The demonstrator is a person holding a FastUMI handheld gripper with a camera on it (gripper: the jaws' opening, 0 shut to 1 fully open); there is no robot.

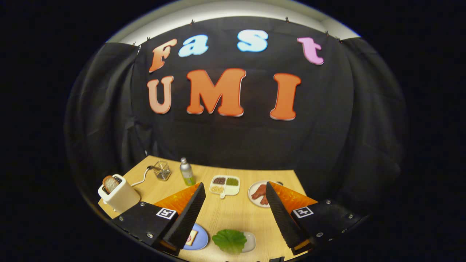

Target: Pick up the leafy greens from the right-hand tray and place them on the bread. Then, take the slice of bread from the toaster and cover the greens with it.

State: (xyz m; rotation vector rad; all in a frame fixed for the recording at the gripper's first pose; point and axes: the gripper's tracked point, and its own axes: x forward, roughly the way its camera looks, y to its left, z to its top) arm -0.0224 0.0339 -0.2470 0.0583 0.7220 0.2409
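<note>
A green leaf [229, 240] lies on a small white tray [250, 241] on the wooden table, below and between my two fingers. Left of it, a blue plate [198, 238] holds a slice of bread [191, 238], half hidden by my left finger. A white toaster [118, 194] stands at the table's left edge with a browned slice of bread [110, 183] sticking up from its slot. My gripper [236, 186] hangs above the table, open wide, nothing between its fingers.
Farther back stand a small wire basket [162, 170], a silver bottle with a green label [186, 171], a white four-part dish of seasonings [225, 185] and a white plate of reddish meat strips [260, 193]. The toaster's cord trails toward the basket.
</note>
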